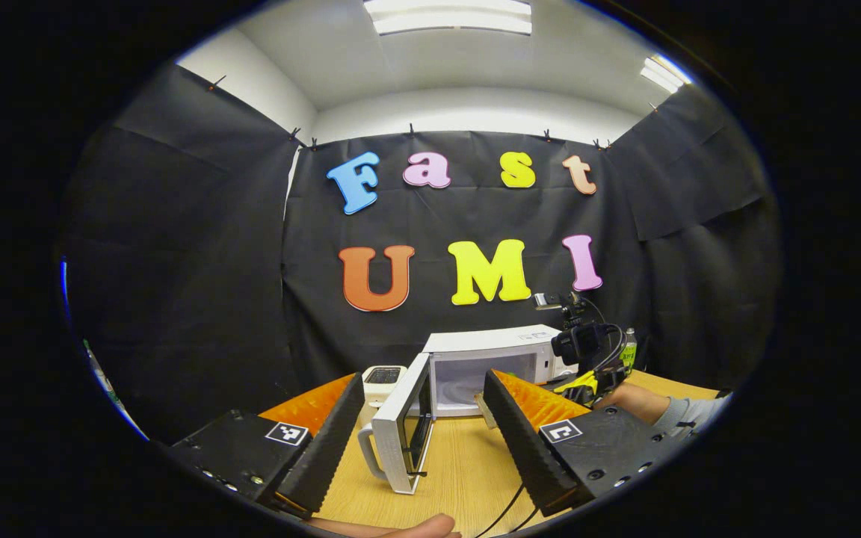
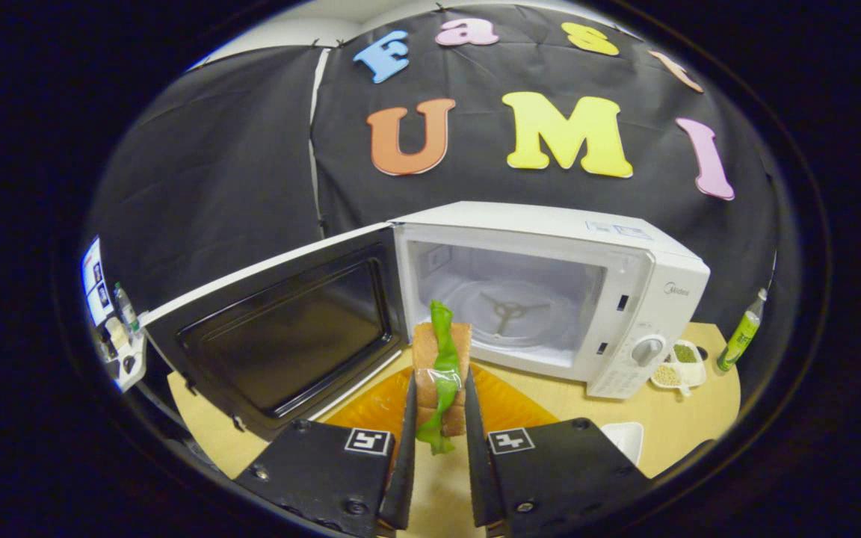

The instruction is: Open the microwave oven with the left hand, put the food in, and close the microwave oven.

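The white microwave (image 2: 625, 261) stands on the wooden table with its door (image 2: 281, 329) swung wide open to the left; its cavity holds a bare turntable hub (image 2: 507, 308). My right gripper (image 2: 439, 418) is shut on a sandwich (image 2: 442, 355) of brown bread with green lettuce, held just in front of the cavity opening. In the left gripper view, my left gripper (image 1: 423, 418) is open with nothing between its fingers, a short way back from the open door (image 1: 404, 426) and the microwave (image 1: 498, 366). The right gripper (image 1: 587, 366) and a sleeved hand appear beside the microwave there.
A green bottle (image 2: 741, 336) and a small dish (image 2: 676, 365) of grains stand right of the microwave. A white tray (image 2: 625, 439) lies near the right gripper. A small white device (image 1: 384, 377) sits left of the microwave. An orange mat (image 2: 513, 407) lies under the sandwich.
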